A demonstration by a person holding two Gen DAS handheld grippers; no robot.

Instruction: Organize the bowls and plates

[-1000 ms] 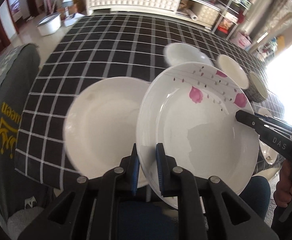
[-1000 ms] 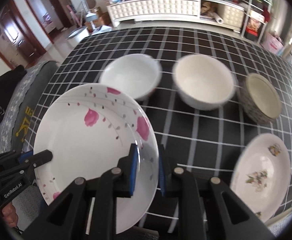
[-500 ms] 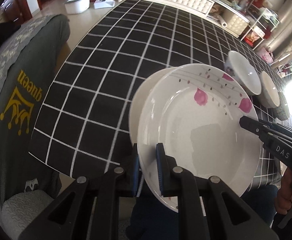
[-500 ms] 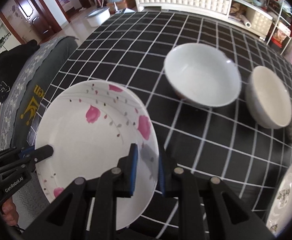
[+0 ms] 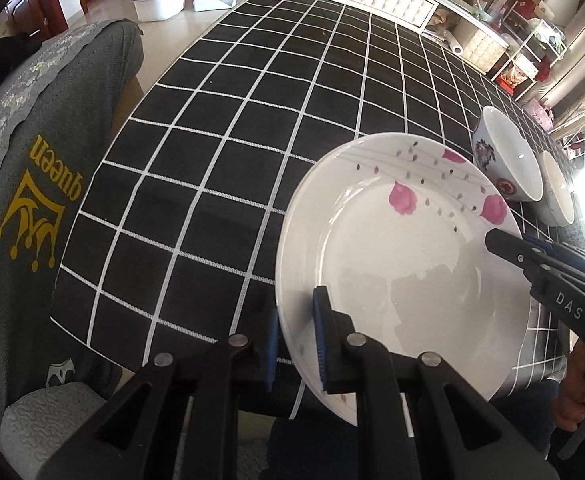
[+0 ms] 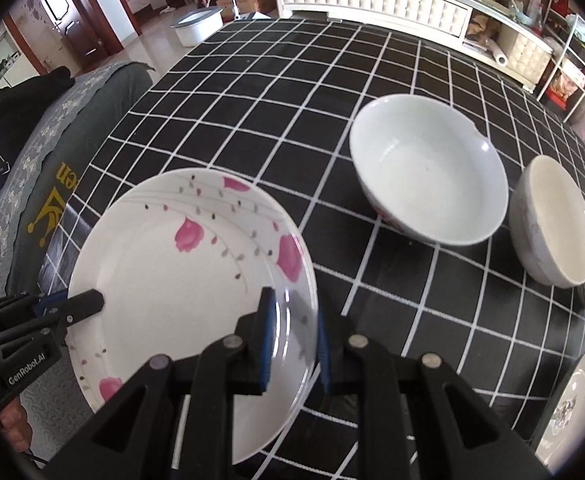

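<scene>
Plate point(image 5: 404, 264): glazed, stiff, probably slippery and breakable; left gripper point(image 5: 296, 344) and right gripper point(image 6: 292, 340) pinch opposite rims, likely safest hold.

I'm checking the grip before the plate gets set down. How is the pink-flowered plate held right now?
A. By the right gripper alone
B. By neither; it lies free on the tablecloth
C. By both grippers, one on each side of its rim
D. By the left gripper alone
C: the left gripper and the right gripper each clamp opposite edges of the pink-flowered plate.
</scene>
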